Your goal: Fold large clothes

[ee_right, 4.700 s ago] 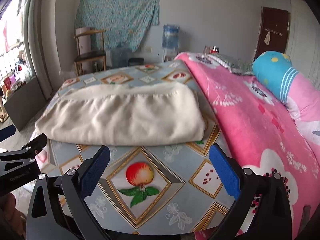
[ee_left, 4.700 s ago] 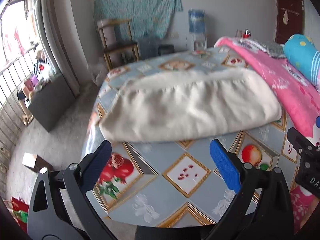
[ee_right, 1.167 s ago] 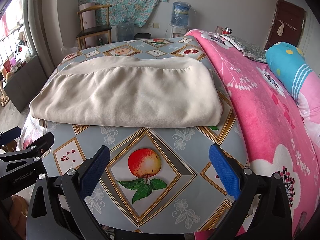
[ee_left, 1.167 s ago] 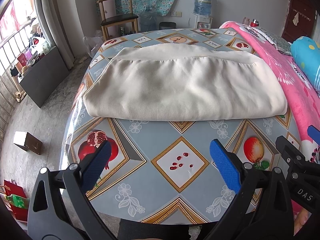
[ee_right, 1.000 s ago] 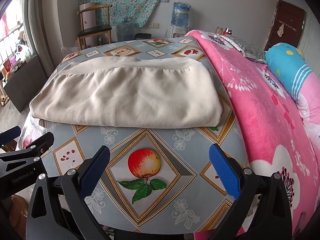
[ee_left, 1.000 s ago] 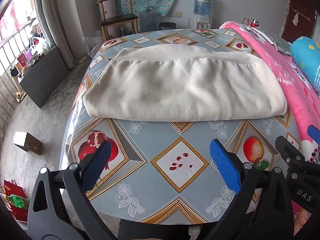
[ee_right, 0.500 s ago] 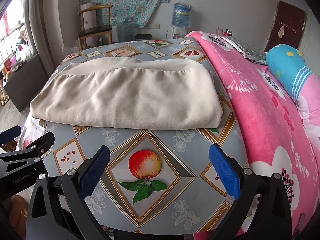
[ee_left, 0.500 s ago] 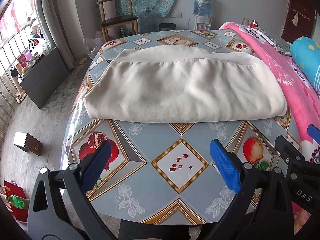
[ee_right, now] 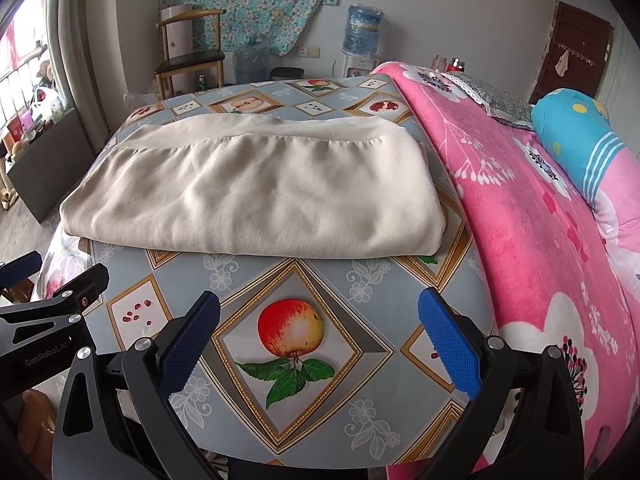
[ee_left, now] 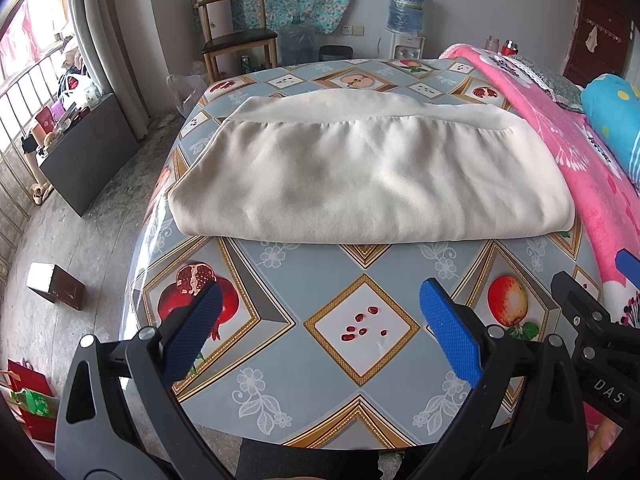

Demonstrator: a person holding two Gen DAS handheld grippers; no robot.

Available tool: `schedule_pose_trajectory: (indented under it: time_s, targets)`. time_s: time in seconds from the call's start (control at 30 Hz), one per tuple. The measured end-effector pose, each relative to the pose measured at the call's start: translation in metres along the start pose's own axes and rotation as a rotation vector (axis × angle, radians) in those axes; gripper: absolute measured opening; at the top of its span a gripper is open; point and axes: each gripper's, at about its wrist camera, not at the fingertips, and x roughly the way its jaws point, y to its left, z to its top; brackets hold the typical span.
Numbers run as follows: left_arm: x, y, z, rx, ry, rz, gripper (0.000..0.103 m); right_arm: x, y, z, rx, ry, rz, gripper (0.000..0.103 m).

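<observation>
The folded cream fabric garment (ee_left: pixel 360 176) is laid across the fruit-patterned worktop (ee_left: pixel 280 280), long axis three-to-nine, at twelve o'clock from both empty, wide-spread left tongs (ee_left: pixel 316 332) and right tongs (ee_right: pixel 320 336), neither judged nearer.

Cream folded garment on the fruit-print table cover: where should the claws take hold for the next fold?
Probably the two near corners of the cream folded garment, one per claw, approached low from the near side: left claw and right claw both hover open, facing its near edge.
</observation>
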Motion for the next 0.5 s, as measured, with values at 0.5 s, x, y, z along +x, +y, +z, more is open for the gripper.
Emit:
schedule_pose_trajectory:
  time_s: [0.5]
  targets:
    - [0.0002,-0.0002,0.0,-0.001,-0.001,-0.001,0.095,0.0006,0.0004,0.0002,-0.003,0.0,-0.002,0.097]
